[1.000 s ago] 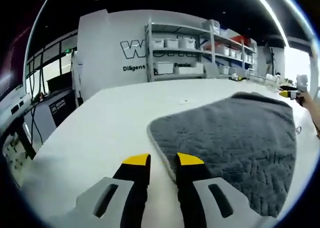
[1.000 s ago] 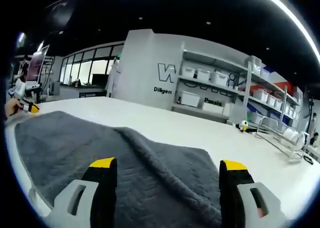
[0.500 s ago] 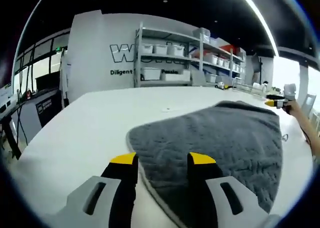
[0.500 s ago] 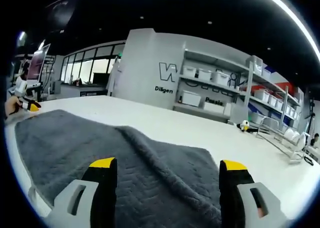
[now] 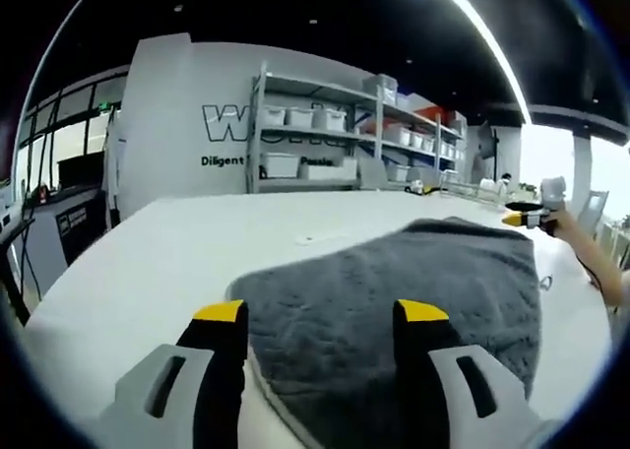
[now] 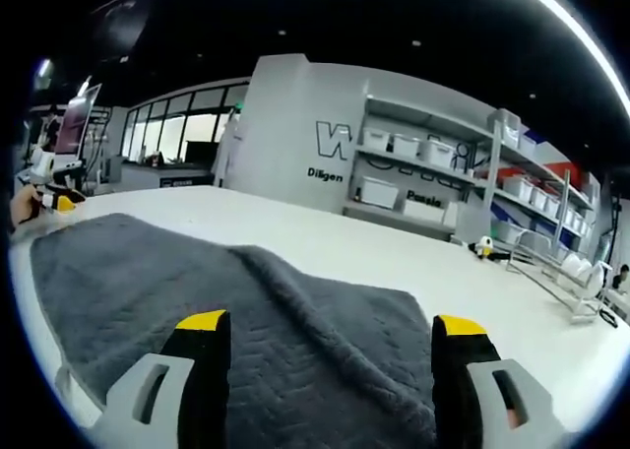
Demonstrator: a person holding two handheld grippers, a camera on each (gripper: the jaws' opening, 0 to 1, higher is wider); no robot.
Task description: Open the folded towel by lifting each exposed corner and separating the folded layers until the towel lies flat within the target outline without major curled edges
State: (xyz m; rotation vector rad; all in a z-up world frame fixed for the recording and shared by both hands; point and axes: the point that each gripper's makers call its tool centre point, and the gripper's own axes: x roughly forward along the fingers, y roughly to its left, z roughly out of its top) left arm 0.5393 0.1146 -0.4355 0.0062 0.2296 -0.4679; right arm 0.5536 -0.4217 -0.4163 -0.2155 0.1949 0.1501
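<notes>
- While the left gripper view looks across the white table (image 5: 148, 262), the left gripper (image 5: 323, 313) stands with its yellow-tipped jaws set apart and nothing clamped between them; the near rounded corner of the grey towel (image 5: 394, 282) lies in the gap between the jaws.
- Same view, towel: textured grey cloth with a pale bound edge, spread on the table from the jaws away to the right, a raised fold at its far side.
- Same view, far right: the right gripper (image 5: 527, 216), yellow-tipped, held by a person's hand (image 5: 571, 237) just beyond the towel's far edge; its opening cannot be told from here.
- Same view, background: metal shelving (image 5: 325, 134) with white storage bins, against a grey wall with lettering.
- Right gripper view: the right gripper (image 6: 330, 326) has its jaws wide apart and grips nothing; the towel (image 6: 148, 282) lies beneath and between them, with a ridge-like fold running from mid-view toward the lower right.
- Same view, far left: the left gripper (image 6: 54, 201) and a hand at the towel's far end.
- Same view, right: a wire rack (image 6: 556, 262) on the table (image 6: 413, 257), shelving (image 6: 433, 178) behind.
</notes>
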